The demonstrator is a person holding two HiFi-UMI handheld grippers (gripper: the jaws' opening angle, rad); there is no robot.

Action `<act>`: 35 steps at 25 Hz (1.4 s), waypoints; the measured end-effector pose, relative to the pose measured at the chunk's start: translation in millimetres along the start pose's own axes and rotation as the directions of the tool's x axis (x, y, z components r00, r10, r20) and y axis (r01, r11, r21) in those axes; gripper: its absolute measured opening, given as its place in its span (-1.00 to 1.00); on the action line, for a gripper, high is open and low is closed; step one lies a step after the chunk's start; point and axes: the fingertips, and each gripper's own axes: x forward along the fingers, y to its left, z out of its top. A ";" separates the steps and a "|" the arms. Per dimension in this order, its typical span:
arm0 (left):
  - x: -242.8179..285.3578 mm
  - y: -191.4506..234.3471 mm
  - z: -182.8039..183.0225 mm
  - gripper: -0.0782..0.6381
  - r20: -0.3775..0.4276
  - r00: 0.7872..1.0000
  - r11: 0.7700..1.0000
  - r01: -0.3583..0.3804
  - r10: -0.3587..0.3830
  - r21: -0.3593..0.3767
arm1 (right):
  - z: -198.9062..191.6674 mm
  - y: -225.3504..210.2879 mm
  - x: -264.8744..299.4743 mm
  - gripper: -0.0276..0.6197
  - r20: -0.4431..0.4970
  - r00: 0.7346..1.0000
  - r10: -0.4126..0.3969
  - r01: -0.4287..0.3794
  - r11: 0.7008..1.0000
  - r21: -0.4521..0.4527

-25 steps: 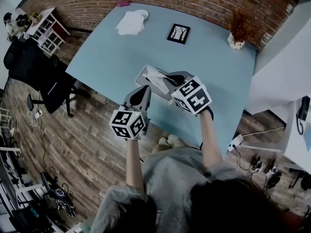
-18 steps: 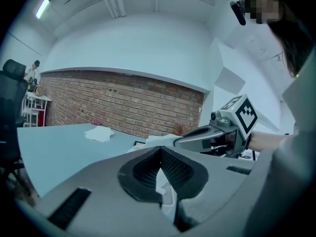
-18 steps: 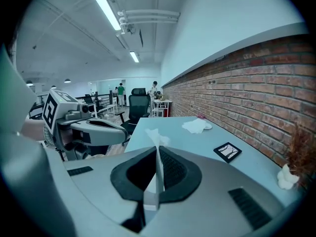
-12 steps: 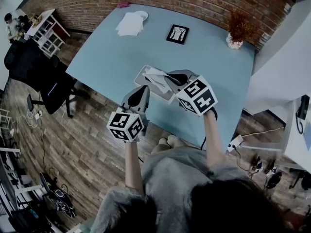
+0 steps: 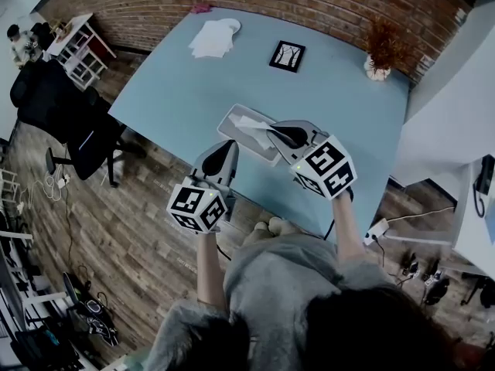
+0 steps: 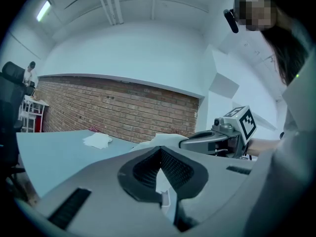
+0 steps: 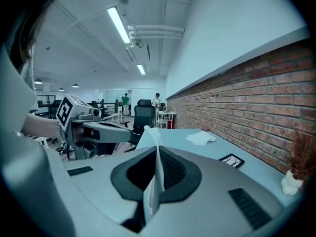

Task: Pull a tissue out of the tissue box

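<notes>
Head view: box [image 5: 232, 130] near counter [image 5: 170, 83] edge, tissue [image 5: 252, 122] standing from its slot into right gripper [image 5: 272, 135] | Left gripper view: left gripper [image 6: 159, 152] jaws clenched on nothing, hanging beside box, likely keeping clear | Right gripper view: jaws grasping tissue, sheet edge-on between them, poking past the tips, ready to draw.

Pale blue tabletop [image 5: 178, 91], five items resting on it.
Tissue box [image 5: 232, 124] sits close to the near edge, about midway along it, with a tissue [image 5: 251, 122] standing out of its top. Heap of white sheets [image 5: 214, 39] by the far left corner; small pink scrap [image 5: 200, 8] just beyond it, on the far edge. Framed picture [image 5: 287, 56] flat, mid-length, nearer the far edge. Potted dried plant [image 5: 380, 52] upright at the far right corner.
</notes>
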 end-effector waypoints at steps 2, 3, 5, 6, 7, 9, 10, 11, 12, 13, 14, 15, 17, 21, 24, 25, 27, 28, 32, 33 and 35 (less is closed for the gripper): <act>-3.1 -2.4 1.3 -0.77 0.009 1.000 1.000 0.002 -0.002 0.006 | 0.3 4.2 -3.7 -0.91 0.011 1.000 0.003 -0.003 1.000 -0.008; -4.7 -3.4 1.7 -0.77 0.014 1.000 1.000 0.004 -0.004 0.005 | 0.2 6.4 -5.6 -0.91 0.016 1.000 0.004 -0.004 1.000 -0.010; -8.4 -6.2 2.8 -0.77 0.021 1.000 1.000 0.011 -0.011 0.000 | -0.7 11.3 -10.0 -0.91 0.024 1.000 0.006 -0.006 1.000 -0.008; -10.2 -8.3 3.4 -0.77 0.024 1.000 1.000 0.015 -0.015 0.001 | -1.4 13.7 -12.4 -0.91 0.027 1.000 0.008 -0.008 1.000 -0.006; -11.6 -10.6 4.1 -0.77 0.025 1.000 1.000 0.019 -0.019 0.004 | -1.9 15.4 -14.8 -0.91 0.030 0.999 0.009 -0.009 1.000 -0.004; -12.2 -14.3 4.8 -0.77 0.024 0.999 1.000 0.025 -0.026 0.014 | -2.2 17.0 -19.0 -0.91 0.039 0.999 0.011 -0.011 1.000 0.002; -12.2 -15.6 4.6 -0.77 0.022 0.999 0.999 0.027 -0.028 0.018 | -2.1 17.3 -20.5 -0.91 0.045 0.999 0.012 -0.013 1.000 0.004; -12.2 -16.6 4.1 -0.77 0.021 0.999 0.999 0.028 -0.029 0.021 | -2.2 17.8 -21.7 -0.91 0.050 0.999 0.014 -0.014 1.000 0.006; -12.4 -17.6 3.5 -0.77 0.019 0.999 0.999 0.030 -0.030 0.023 | -2.2 18.4 -22.6 -0.91 0.055 0.998 0.016 -0.017 1.000 0.007; -12.8 -18.5 3.1 -0.77 0.018 0.999 0.999 0.031 -0.032 0.025 | -2.0 19.2 -23.3 -0.91 0.060 0.998 0.019 -0.019 1.000 0.007; -13.4 -19.7 2.8 -0.77 0.018 0.999 0.999 0.033 -0.034 0.028 | -1.6 19.9 -23.9 -0.91 0.066 0.998 0.022 -0.022 1.000 0.008; -14.1 -21.3 2.6 -0.77 0.017 0.999 0.999 0.036 -0.036 0.030 | -1.3 20.6 -24.7 -0.91 0.070 0.997 0.024 -0.025 1.000 0.007; -15.6 -25.6 1.6 -0.77 0.015 0.999 0.999 0.040 -0.041 0.034 | -1.0 21.6 -27.3 -0.91 0.078 0.997 0.029 -0.029 1.000 0.005; -18.1 -32.0 -3.6 -0.77 0.005 0.999 0.998 0.039 -0.040 0.040 | -1.6 23.7 -32.8 -0.91 0.093 0.995 0.037 -0.037 0.999 0.002; -18.1 -32.4 -6.6 -0.77 0.001 0.999 0.999 0.035 -0.035 0.040 | -2.3 23.5 -34.5 -0.91 0.103 0.994 0.041 -0.042 0.999 0.005; -18.0 -32.2 -7.0 -0.77 0.000 0.999 0.999 0.033 -0.033 0.040 | -2.2 23.2 -34.8 -0.91 0.105 0.994 0.041 -0.042 0.999 0.005; -18.5 -32.1 -6.7 -0.77 0.000 1.000 0.999 0.029 -0.029 0.043 | -1.8 23.3 -35.6 -0.91 0.107 0.993 0.043 -0.043 0.999 0.001; -18.9 -32.3 -6.1 -0.77 0.001 1.000 0.999 0.028 -0.028 0.044 | -1.6 23.7 -35.9 -0.91 0.107 0.993 0.044 -0.044 0.999 0.000; -19.2 -33.6 -3.8 -0.77 0.007 1.000 0.999 0.027 -0.028 0.042 | -2.7 25.2 -36.1 -0.91 0.105 0.993 0.053 -0.052 0.999 -0.005; -18.6 -34.1 -3.7 -0.77 0.006 1.000 0.999 0.029 -0.029 0.041 | -3.3 25.4 -36.1 -0.91 0.106 0.993 0.055 -0.055 0.998 -0.004; -16.8 -34.4 -4.2 -0.77 0.001 1.000 0.999 0.030 -0.030 0.042 | -3.9 25.1 -35.6 -0.91 0.108 0.992 0.060 -0.060 0.998 0.001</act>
